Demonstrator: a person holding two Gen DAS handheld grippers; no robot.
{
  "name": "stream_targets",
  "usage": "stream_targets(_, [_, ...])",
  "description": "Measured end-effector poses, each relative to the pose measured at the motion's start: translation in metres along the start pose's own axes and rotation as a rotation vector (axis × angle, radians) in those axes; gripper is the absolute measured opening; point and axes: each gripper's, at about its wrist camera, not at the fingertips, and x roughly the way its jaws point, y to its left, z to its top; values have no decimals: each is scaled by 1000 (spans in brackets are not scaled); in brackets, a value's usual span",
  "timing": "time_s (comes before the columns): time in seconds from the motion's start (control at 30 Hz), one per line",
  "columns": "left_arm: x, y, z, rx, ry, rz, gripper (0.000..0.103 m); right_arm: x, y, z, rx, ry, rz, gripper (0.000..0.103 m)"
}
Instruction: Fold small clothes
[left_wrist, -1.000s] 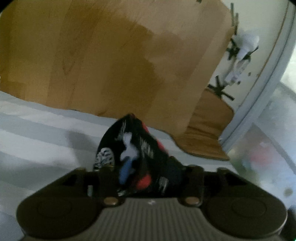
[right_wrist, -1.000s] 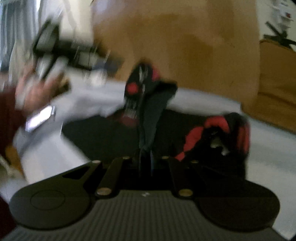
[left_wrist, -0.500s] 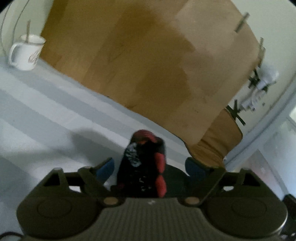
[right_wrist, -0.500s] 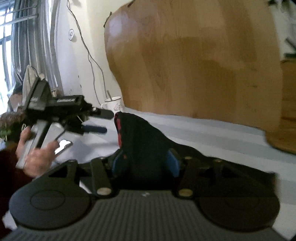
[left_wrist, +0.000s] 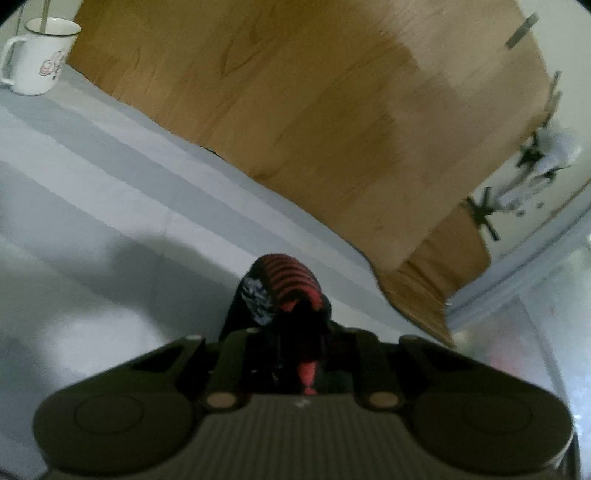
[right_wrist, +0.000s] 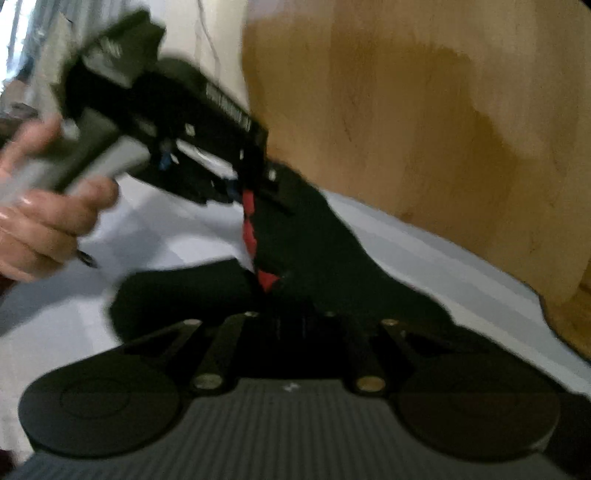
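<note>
So from where I'm sitting I've got two grippers in play and exactly one piece of clothing between them. The left gripper (left_wrist: 291, 343) has just snapped its jaws together and is pinching a bunched-up bit of the small black garment (left_wrist: 284, 295), the part with the red-striped ribbed edge and a little white print beside it. The right gripper (right_wrist: 290, 317) has also just been closing, and its fingers are pressed tight on another part of the same black garment (right_wrist: 314, 251), which drapes from one gripper to the other, with its lower part lying on the striped sheet (right_wrist: 424, 251). In the right wrist view I can see the left gripper (right_wrist: 255, 184) from outside, clamped onto the cloth up by a red trim strip (right_wrist: 249, 225), with one hand (right_wrist: 44, 206) wrapped around its handle; it's blurry, so no finer detail. Background count: one white enamel mug (left_wrist: 38, 55) with something stick-like in it, sitting far off on the sheet, well apart from the garment, and one wooden headboard (left_wrist: 314, 110) behind everything. One white thing hangs on the wall (left_wrist: 546, 162) to the far right, too blurred to name.
</note>
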Motion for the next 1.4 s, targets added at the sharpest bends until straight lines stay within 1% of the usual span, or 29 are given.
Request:
stream_targets(0.07, [-21, 3, -13, -14, 6, -27, 15, -24, 5, -1, -40, 1, 38, 12])
stream_targets(0.13, [-39, 6, -34, -5, -4, -7, 15, -29, 12, -10, -40, 6, 78, 16])
stream_targets(0.17, [-43, 9, -47, -2, 0, 17, 15, -28, 12, -16, -21, 14, 95, 22])
stream_targets(0.27, [-31, 22, -72, -23, 26, 109, 17, -15, 11, -40, 96, 56, 120, 37])
stream_targets(0.3, [-25, 28, -77, -49, 40, 121, 18, -18, 7, -44, 141, 48, 127, 37])
stream_targets(0.37, [-27, 30, -79, -64, 17, 112, 20, -45, -9, -44, 228, -37, 128, 37])
stream_targets(0.43, [-28, 27, -78, -55, 12, 112, 21, -88, -34, -49, 336, -170, 57, 41])
stream_targets(0.47, [-27, 26, -78, -49, 12, 116, 21, -112, -50, -55, 404, -240, -10, 45])
stream_targets(0.53, [-26, 23, -80, -35, 11, 126, 21, -150, -79, -69, 528, -338, -141, 49])
stream_targets(0.57, [-26, 22, -81, -27, 8, 130, 21, -162, -92, -76, 578, -357, -215, 54])
stream_targets(0.6, [-25, 21, -81, -23, 7, 132, 21, -164, -101, -81, 612, -346, -281, 64])
stream_targets(0.63, [-26, 20, -80, -20, 6, 134, 20, -162, -110, -85, 641, -316, -335, 67])
stream_targets(0.67, [-26, 20, -80, -17, 6, 136, 20, -156, -117, -89, 665, -280, -352, 67])
stream_targets(0.7, [-27, 18, -80, -14, 7, 140, 20, -148, -122, -93, 688, -246, -343, 67])
stream_targets(0.77, [-30, 17, -79, -14, 7, 145, 20, -127, -128, -99, 724, -179, -290, 66])
stream_targets(0.8, [-30, 14, -79, -10, 5, 144, 20, -117, -126, -99, 720, -148, -261, 42])
stream_targets(0.83, [-33, 11, -79, -5, 4, 143, 20, -111, -124, -98, 711, -120, -258, 20])
stream_targets(0.87, [-36, 8, -79, 0, 3, 137, 19, -119, -125, -98, 720, -137, -262, 19])
stream_targets(0.93, [-44, 2, -80, 12, -10, 126, 18, -151, -129, -102, 796, -251, -220, 18])
stream_targets(1.0, [-51, -3, -82, 28, -21, 135, 18, -175, -133, -112, 839, -301, -234, 18])
stream_targets(1.07, [-50, -4, -85, 33, -11, 155, 19, -179, -135, -131, 880, -268, -228, 18])
stream_targets(1.13, [-43, 1, -90, 38, 2, 204, 19, -166, -129, -151, 914, -192, -233, 18])
stream_targets(1.17, [-39, 6, -92, 24, 18, 220, 19, -159, -128, -160, 935, -178, -230, 19])
stream_targets(1.23, [-36, 13, -96, 6, 14, 220, 21, -158, -131, -173, 1017, -224, -204, 20])
stream_targets(1.27, [-37, 11, -96, 17, 18, 223, 22, -159, -133, -175, 1046, -231, -195, 26])
stream_targets(1.3, [-39, 9, -95, 25, 20, 225, 24, -161, -133, -175, 1056, -233, -190, 39])
stream_targets(1.33, [-42, 7, -95, 32, 22, 222, 32, -164, -133, -173, 1052, -236, -187, 45])
stream_targets(1.37, [-47, 5, -94, 40, 21, 216, 44, -169, -132, -171, 1045, -253, -180, 51])
stream_targets(1.4, [-54, 4, -92, 48, 5, 217, 49, -177, -132, -170, 1041, -285, -173, 54])
